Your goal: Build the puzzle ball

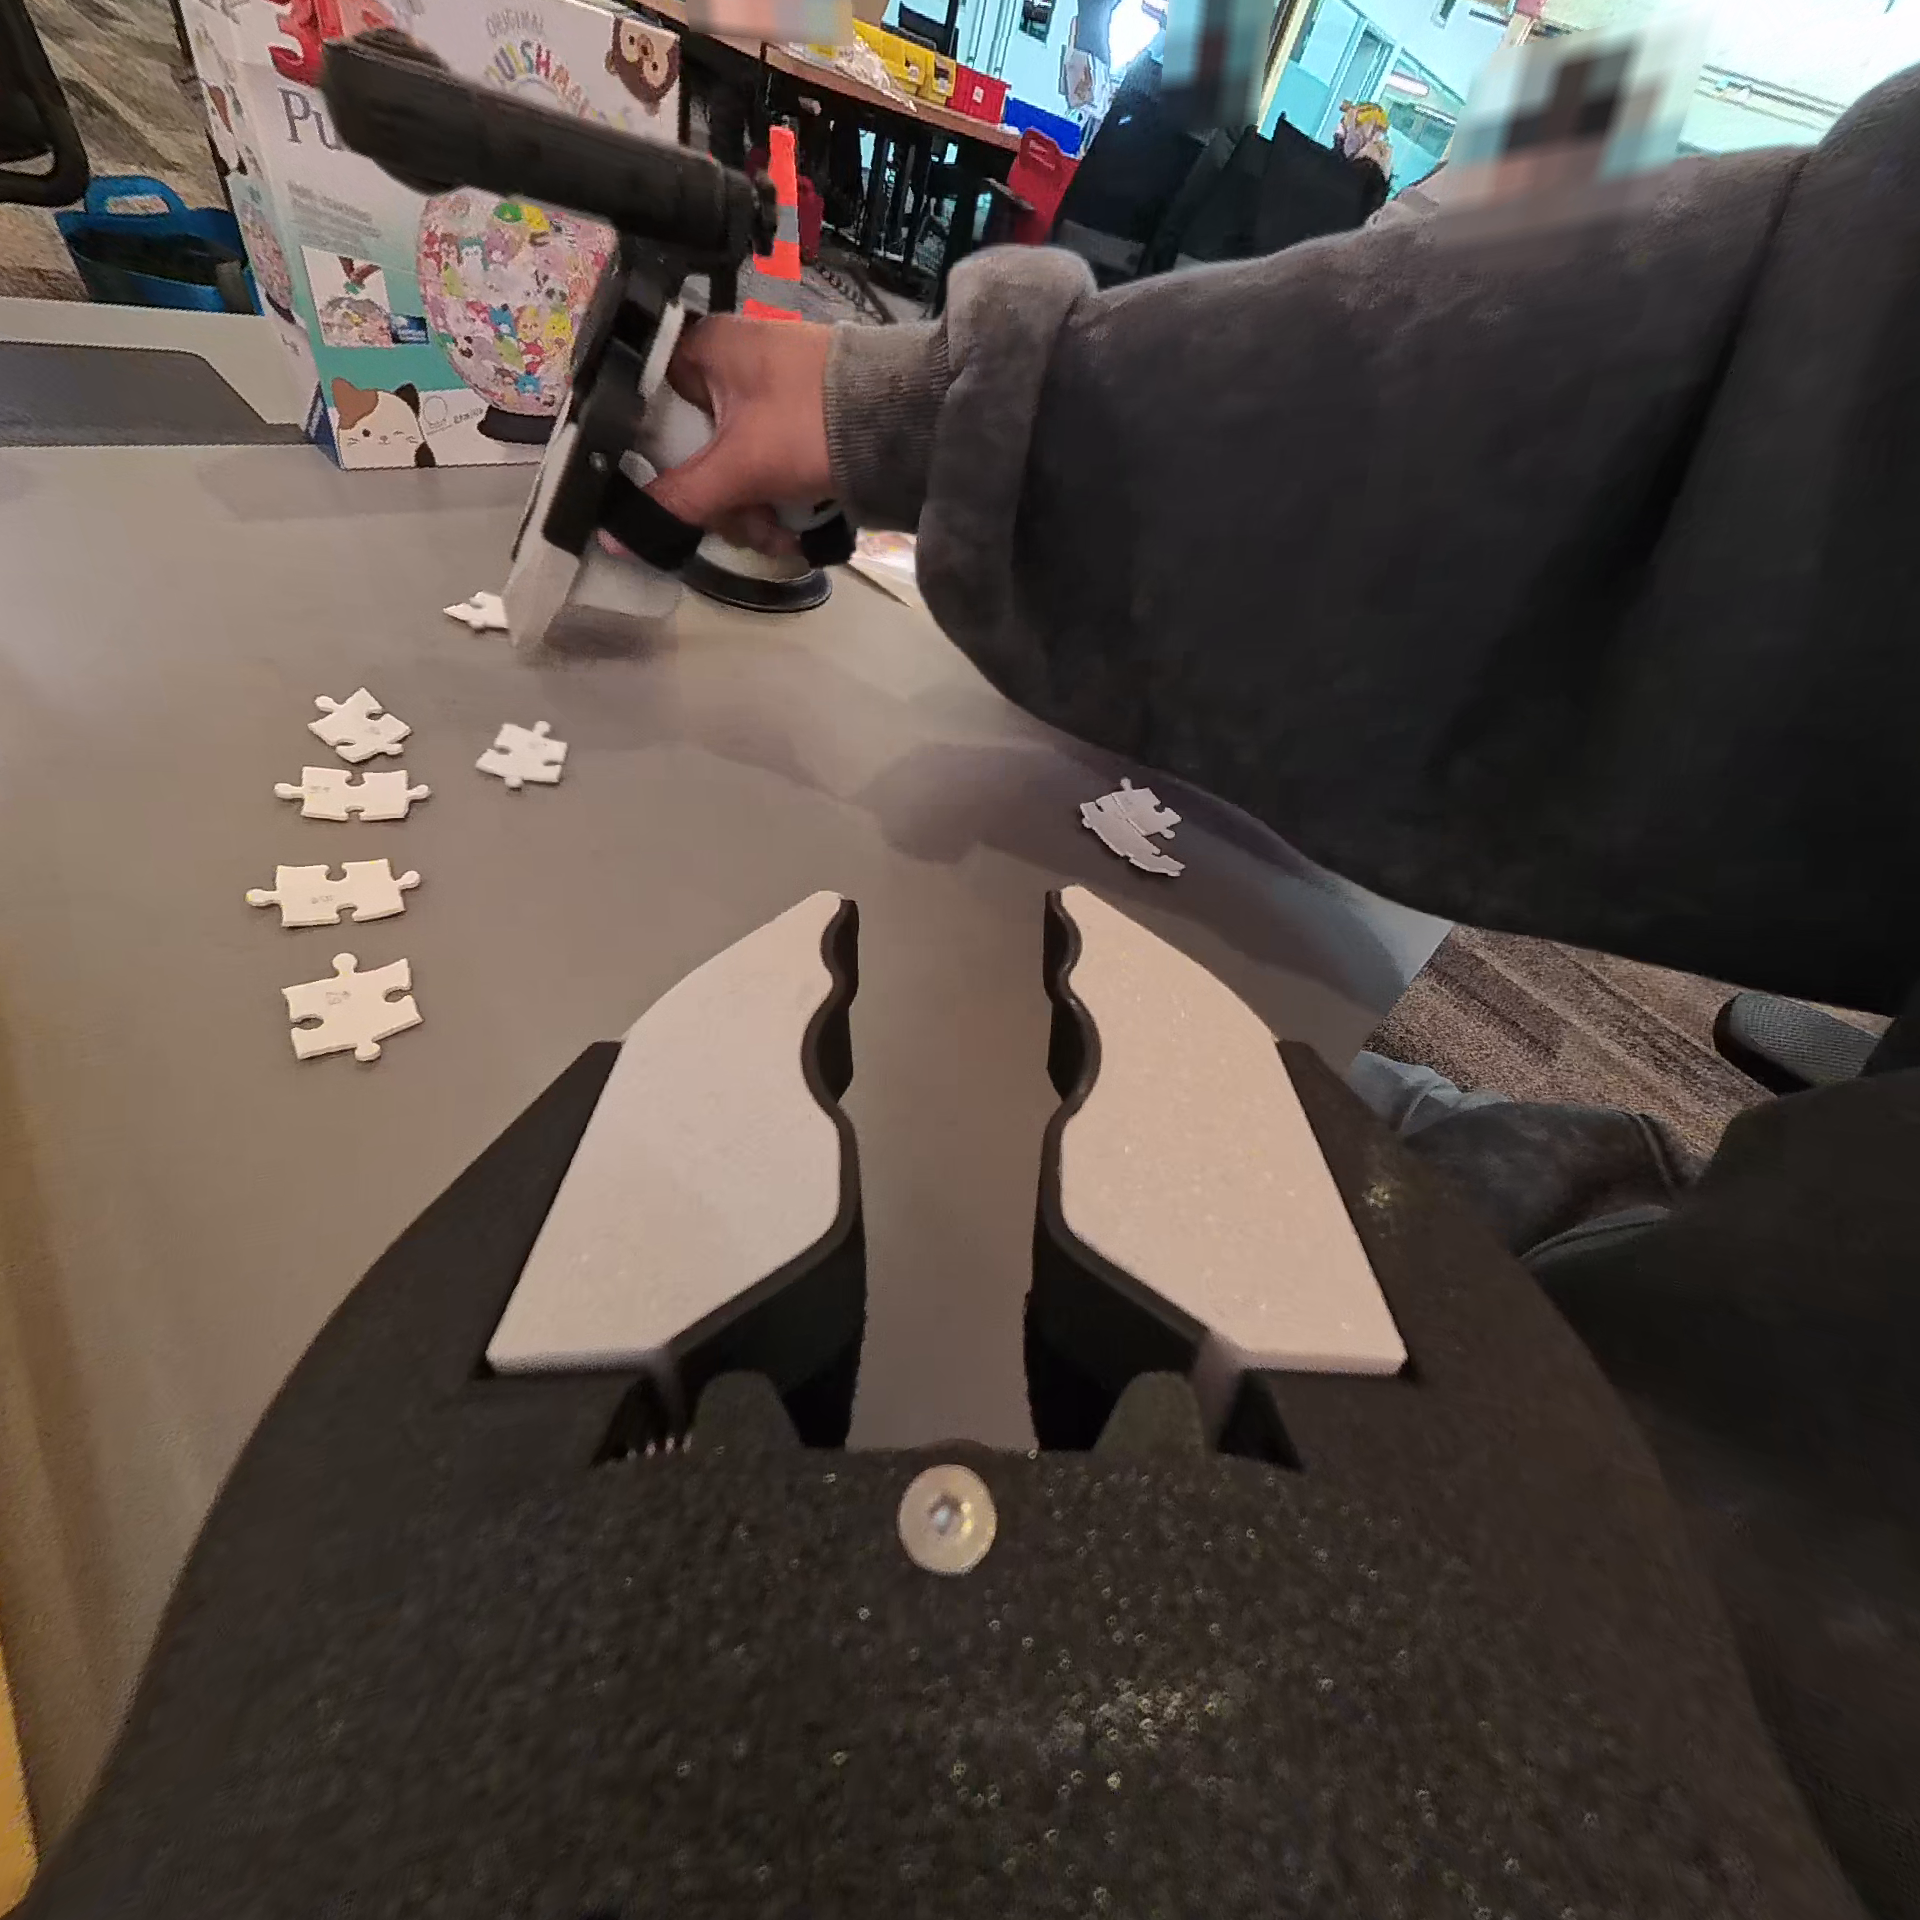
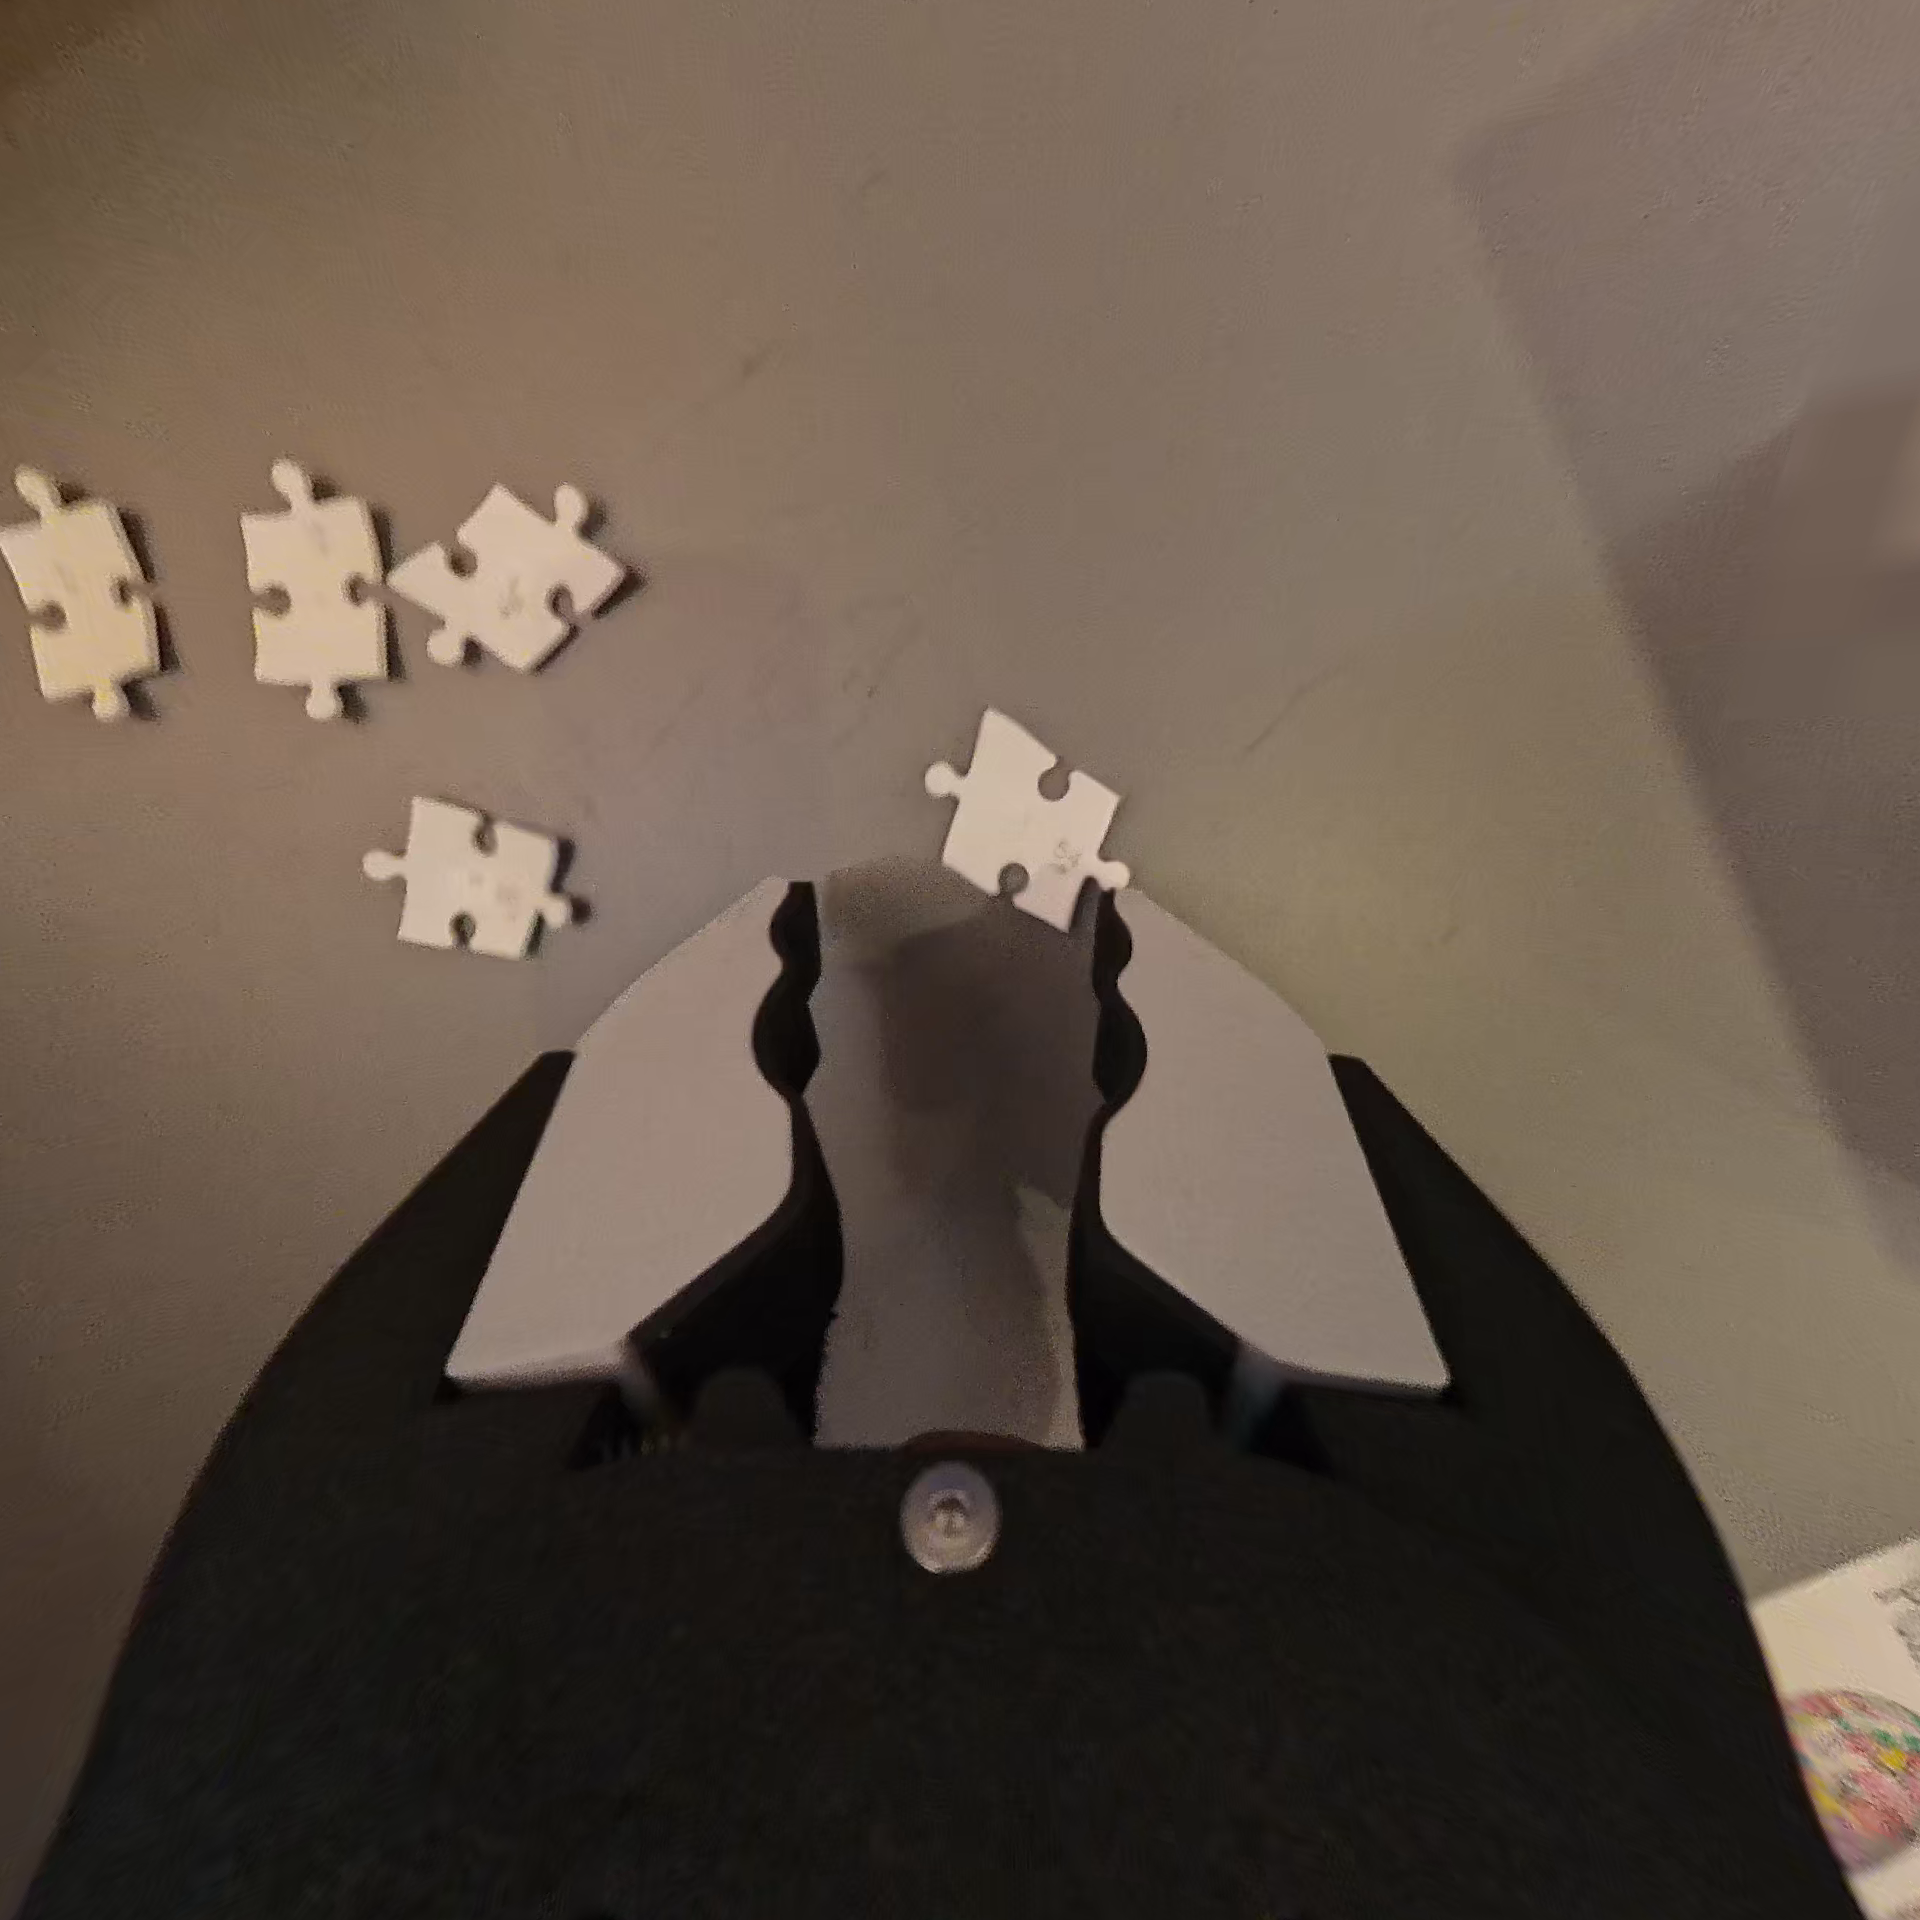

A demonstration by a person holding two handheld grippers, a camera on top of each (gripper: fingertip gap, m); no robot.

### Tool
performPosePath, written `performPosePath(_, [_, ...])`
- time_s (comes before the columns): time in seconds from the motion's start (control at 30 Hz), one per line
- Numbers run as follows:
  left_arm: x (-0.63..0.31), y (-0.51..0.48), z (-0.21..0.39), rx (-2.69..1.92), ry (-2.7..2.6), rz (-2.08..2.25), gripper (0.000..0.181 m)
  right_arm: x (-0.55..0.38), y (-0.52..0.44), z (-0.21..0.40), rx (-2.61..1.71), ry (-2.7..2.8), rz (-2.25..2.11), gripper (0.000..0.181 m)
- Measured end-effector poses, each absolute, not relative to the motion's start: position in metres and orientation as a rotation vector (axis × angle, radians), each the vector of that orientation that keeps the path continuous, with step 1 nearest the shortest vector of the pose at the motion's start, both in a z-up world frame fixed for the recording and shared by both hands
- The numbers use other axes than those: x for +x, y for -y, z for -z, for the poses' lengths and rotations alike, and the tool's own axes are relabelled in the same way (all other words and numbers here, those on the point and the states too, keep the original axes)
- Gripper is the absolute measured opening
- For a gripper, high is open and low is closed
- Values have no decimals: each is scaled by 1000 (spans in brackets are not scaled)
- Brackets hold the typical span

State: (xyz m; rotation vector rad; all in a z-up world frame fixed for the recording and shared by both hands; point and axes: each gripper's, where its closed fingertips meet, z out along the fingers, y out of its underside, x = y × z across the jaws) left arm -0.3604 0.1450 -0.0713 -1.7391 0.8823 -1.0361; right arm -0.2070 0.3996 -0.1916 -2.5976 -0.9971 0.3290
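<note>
Several white puzzle pieces lie face down on the grey table (image 1: 727, 831). In the left wrist view a row of them (image 1: 335, 891) lies at the left, with one apart (image 1: 523, 753). A small joined cluster (image 1: 1132, 826) lies at the right, by the sleeve. My left gripper (image 1: 951, 902) is open and empty above the table. My right gripper (image 1: 551, 623) points down at the far table beside one piece (image 1: 478, 611). In the right wrist view my right gripper (image 2: 951, 899) is open, and that piece (image 2: 1023, 821) lies just beyond its right fingertip (image 2: 1117, 914). Other pieces (image 2: 473, 878) lie to the left.
The colourful puzzle box (image 1: 436, 260) stands at the back of the table. A black round stand (image 1: 758, 587) sits behind the hand that holds the right gripper. A printed leaflet (image 2: 1860, 1704) lies at the lower right. The grey sleeve (image 1: 1351, 499) crosses the right side. My hands' fingertips stand some 30 cm from each other.
</note>
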Motion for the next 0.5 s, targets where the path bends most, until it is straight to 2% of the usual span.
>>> performPosePath(0.1, [-360, -146, 72, -1742, -880, 1042, 34, -208, -411, 195, -2576, 917, -277, 53])
performPosePath(0.23, [-360, -145, 72, -1741, -881, 1047, 34, -207, -417, 195, -2567, 890, -246, 42])
performPosePath(0.5, [-361, -145, 71, -1737, -875, 1053, 34, -236, -409, 187, -2485, 1040, -226, 40])
